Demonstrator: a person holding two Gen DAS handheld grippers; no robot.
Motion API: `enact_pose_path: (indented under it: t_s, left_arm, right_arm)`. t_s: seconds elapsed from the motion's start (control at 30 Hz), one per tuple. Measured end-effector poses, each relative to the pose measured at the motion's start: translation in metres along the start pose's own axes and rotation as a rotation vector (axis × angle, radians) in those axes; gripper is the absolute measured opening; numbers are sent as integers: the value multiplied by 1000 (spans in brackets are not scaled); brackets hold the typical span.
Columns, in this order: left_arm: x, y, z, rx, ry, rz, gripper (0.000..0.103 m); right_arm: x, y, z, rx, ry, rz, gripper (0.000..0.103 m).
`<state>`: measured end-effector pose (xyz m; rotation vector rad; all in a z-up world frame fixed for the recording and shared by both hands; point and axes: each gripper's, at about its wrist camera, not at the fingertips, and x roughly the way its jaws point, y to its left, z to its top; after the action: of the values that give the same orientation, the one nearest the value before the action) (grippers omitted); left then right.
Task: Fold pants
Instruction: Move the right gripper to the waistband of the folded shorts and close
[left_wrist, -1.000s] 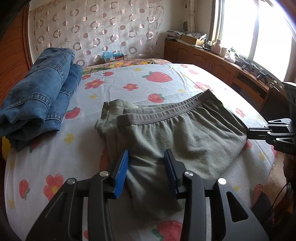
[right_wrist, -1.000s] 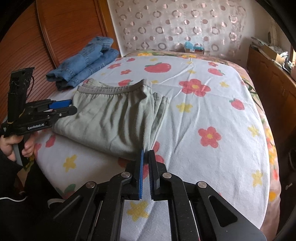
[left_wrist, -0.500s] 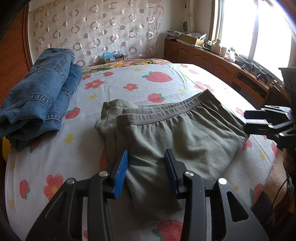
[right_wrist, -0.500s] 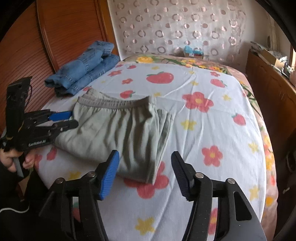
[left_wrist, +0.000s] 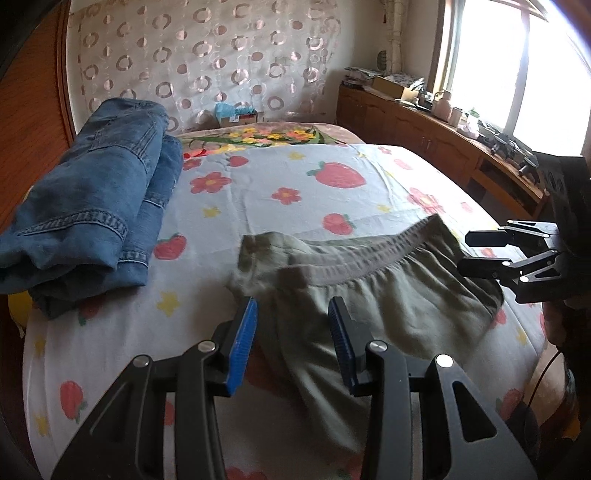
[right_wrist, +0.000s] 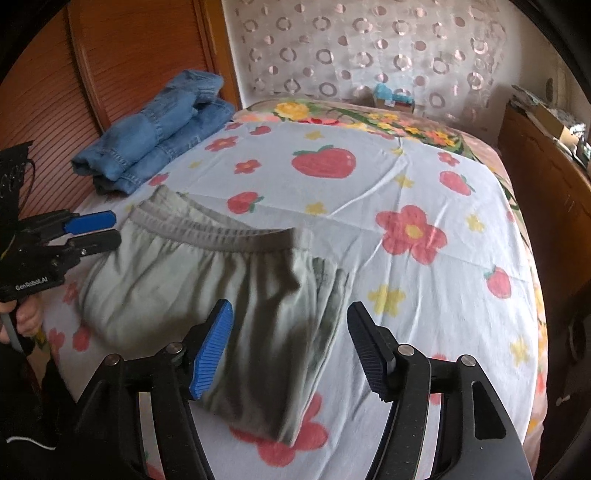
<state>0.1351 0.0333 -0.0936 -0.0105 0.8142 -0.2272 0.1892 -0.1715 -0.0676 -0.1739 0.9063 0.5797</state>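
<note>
Pants (right_wrist: 207, 291), grey-green, folded into a compact rectangle near the front edge of the bed (right_wrist: 424, 177), waistband toward the headboard, doubled legs stacked along the right-hand edge in the right wrist view. Laid flat on the strawberry-and-flower sheet, presumably so each fold could be pressed square against the mattress.

Right claw (right_wrist: 290, 349) hovering over the near right corner of the fold, jaws just opened and now wide apart, nothing pinched between them; cloth visible below the gap but not touched by the pads. Probably a release after laying the last fold down.

Left claw (left_wrist: 291, 345) poised over the opposite side of the pants, jaws parted to a middling gap, blue pads clear of the fabric, nothing held. Seen from the right wrist view at the left edge of the bed, gripped by a hand (right_wrist: 27, 317), fingers angled toward the waistband corner.

Folded jeans (left_wrist: 92, 206) piled against the wooden headboard, well apart from the pants, likely set aside out of the working area.

Judged close to finished: both claws empty, bundle resting neat
</note>
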Motion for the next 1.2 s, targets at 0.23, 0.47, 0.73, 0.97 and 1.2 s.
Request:
enact_pose_path:
  t_s: [0.23, 0.47, 0.73, 0.97, 1.2]
  left_arm:
    - [15, 12, 12, -24, 27, -23, 39]
    - [29, 14, 16, -14, 63, -40, 39]
    - [31, 18, 9, -16, 60, -52, 43]
    - [31, 15, 8, 2, 61, -44, 46]
    - [33, 13, 9, 14, 64, -34, 50]
  right_arm:
    - [9, -8, 10, -1, 7, 2, 66]
    - [19, -10, 14, 9, 15, 1, 66]
    - [22, -11, 9, 33, 19, -17, 66]
    - [24, -9, 8, 20, 13, -23, 67]
    - [27, -5, 10, -1, 10, 12, 41]
